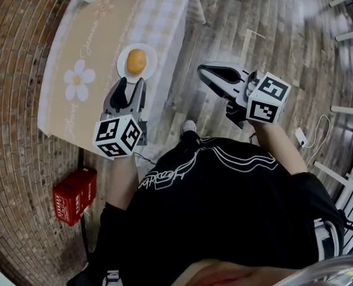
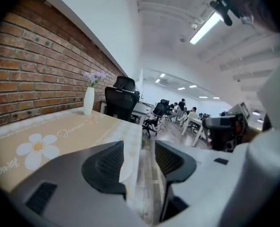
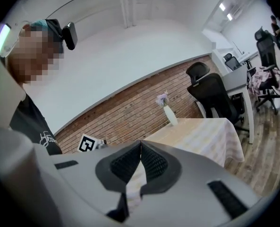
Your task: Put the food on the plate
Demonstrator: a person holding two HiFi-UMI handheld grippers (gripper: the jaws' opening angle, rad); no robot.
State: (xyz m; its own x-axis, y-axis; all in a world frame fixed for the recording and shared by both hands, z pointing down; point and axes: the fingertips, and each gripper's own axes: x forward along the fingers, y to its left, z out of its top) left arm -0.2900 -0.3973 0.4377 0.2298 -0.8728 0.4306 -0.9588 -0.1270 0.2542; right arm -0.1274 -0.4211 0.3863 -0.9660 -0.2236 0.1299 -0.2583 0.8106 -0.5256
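Note:
A round golden-brown piece of food (image 1: 137,61) lies on a small white plate (image 1: 152,57) near the right edge of the table (image 1: 99,28), which has a beige cloth with a daisy print. My left gripper (image 1: 132,86) hovers just in front of the plate, jaws pointing at it, open with nothing between them. In the left gripper view the left gripper (image 2: 139,151) looks along the table edge; plate and food are hidden there. My right gripper (image 1: 203,70) is off the table over the wooden floor, shut on nothing. The right gripper (image 3: 140,144) has its pads touching.
A white vase (image 2: 88,100) with purple flowers stands at the table's far end by the brick wall. Black office chairs (image 2: 121,101) stand beyond the table. A red box (image 1: 75,195) lies on the floor to the left. A white cable (image 1: 319,130) lies at the right.

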